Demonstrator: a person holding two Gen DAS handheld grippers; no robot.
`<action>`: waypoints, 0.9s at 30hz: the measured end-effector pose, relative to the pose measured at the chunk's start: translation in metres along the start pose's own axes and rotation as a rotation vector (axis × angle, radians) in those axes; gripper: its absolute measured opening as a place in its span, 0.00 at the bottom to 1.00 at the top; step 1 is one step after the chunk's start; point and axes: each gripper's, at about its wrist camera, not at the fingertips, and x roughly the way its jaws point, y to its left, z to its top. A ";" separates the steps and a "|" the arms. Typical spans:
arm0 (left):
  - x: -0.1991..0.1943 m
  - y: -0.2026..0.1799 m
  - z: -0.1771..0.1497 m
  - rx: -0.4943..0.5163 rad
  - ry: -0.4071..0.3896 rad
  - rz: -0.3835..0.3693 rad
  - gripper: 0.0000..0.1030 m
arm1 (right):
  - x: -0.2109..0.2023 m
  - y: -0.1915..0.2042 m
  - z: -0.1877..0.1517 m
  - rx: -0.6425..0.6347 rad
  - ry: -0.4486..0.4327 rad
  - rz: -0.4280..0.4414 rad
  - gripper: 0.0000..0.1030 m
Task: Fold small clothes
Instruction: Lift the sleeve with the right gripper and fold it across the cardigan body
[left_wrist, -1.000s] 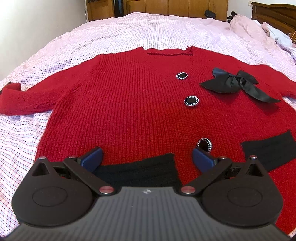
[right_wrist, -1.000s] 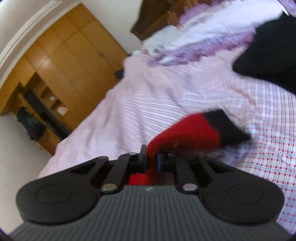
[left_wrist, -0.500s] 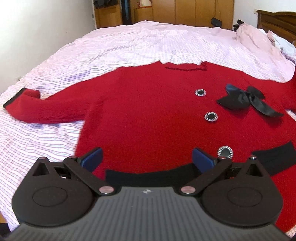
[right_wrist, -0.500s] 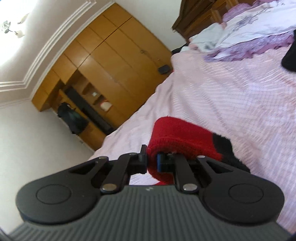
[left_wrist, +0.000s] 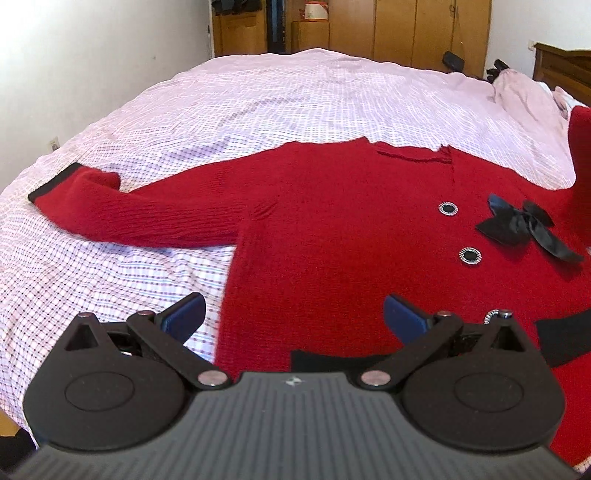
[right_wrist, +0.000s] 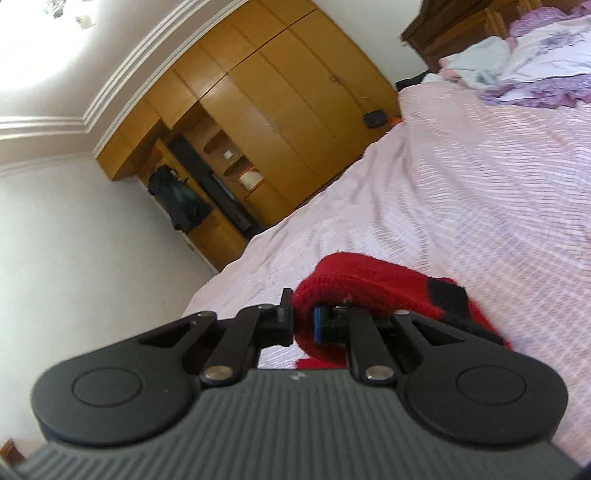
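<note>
Nearest to us, our left gripper hangs released, its 2 blue-padded fingers spread wide above the lower left part of a red knit cardigan, touching nothing. Our right gripper is clenched on the right sleeve of that cardigan, the red knit pinched between the jaws and the black cuff band draped over to the right of them; in the left wrist view this sleeve rises as a red strip at the right edge of the picture, lifted off the bed. The cardigan lies face up and spread flat on the bed, its hem toward us with a black pocket band partly hidden behind the left gripper's body. Farther up its front we see 2 black buttons with silver rims, a 3rd peeping out just beside the gripper linkage, and a black satin bow to the right of them. The left sleeve stretches out flat to the left, ending in a black-edged cuff. Under everything lies a pale pink checked bedsheet, lightly wrinkled. At the far right of the bed sit crumpled pink and purple bedclothes against a dark wooden headboard. Beyond the bed stand light wooden wardrobes with open shelves, white walls and a moulded ceiling cornice.
</note>
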 end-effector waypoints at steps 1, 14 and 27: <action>0.001 0.003 0.000 -0.007 0.000 0.000 1.00 | 0.003 0.006 -0.002 -0.008 0.006 0.011 0.12; 0.000 0.048 -0.003 -0.068 -0.037 0.057 1.00 | 0.057 0.090 -0.072 -0.050 0.163 0.150 0.12; 0.004 0.077 -0.009 -0.122 -0.010 0.061 1.00 | 0.087 0.105 -0.198 -0.215 0.516 0.083 0.23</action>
